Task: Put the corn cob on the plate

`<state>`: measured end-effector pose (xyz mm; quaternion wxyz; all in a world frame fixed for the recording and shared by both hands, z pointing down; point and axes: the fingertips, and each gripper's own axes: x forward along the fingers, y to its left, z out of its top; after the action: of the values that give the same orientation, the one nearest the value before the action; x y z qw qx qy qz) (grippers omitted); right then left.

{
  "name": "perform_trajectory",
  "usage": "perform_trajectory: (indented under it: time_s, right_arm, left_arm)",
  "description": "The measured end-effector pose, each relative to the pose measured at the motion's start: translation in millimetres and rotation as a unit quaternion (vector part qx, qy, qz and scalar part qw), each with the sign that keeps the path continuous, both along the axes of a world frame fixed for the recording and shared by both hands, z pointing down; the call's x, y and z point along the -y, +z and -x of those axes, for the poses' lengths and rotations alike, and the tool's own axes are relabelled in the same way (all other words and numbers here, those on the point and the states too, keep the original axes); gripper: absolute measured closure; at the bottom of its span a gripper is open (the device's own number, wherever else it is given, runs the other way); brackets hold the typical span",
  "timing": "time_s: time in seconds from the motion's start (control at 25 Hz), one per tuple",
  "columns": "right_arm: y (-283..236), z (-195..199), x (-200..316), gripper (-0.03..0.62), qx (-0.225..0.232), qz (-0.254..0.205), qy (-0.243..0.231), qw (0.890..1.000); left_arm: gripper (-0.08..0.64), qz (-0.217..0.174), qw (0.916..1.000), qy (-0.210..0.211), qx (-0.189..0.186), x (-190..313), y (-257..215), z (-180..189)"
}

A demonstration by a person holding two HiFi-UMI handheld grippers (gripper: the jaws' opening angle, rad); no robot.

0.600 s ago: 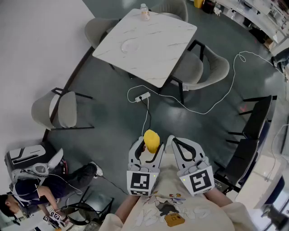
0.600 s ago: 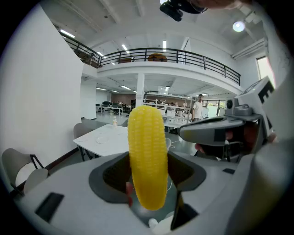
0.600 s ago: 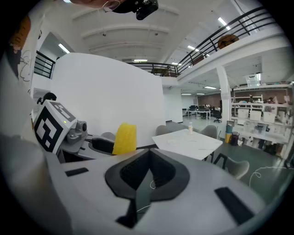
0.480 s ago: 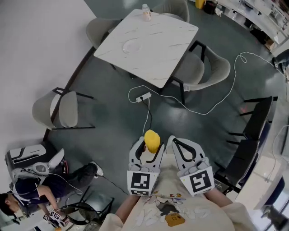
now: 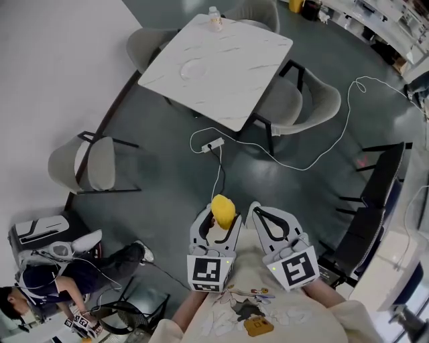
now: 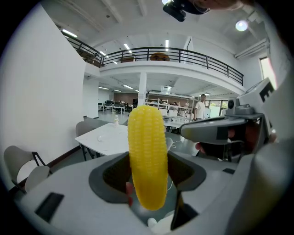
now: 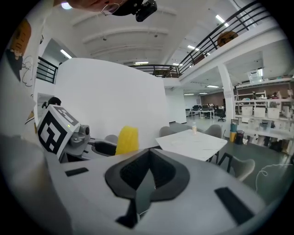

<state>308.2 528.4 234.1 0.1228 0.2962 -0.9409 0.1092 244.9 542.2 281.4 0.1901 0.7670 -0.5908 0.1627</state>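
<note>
Since the earlier frames, left tool (image 5: 219, 222) and its corn cob (image 5: 223, 210) have shifted marginally left in head view; rest of layout unchanged.

Left tool: jaws spread wide and clamped on lower part of corn cob. Cob stands upright, its top end clear above the jaws.

Right tool (image 5: 255, 208): jaws closed together, nothing between them. Positioned just right of left tool, not touching cob.

Both tools are held near the person's chest, above the floor (image 5: 167, 174).

Table (image 5: 234, 80): on far side, well apart from both tools.

Plate (image 5: 194, 67): on table, toward its left side.

Bottle (image 5: 214, 18): at table's far edge.

Corn cob pos.: in left tool, well apart from plate, i.e. not yet placed.
</note>
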Motion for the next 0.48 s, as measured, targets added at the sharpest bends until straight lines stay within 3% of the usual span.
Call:
perform_trajectory:
  time_s: [0.48]
  right_arm:
    - [14,14,21,0.589,-0.009,0.021,-0.015,1.000]
  left_arm:
    - [0.302,0.013,0.9997,-0.019,-0.006,13,11,14]
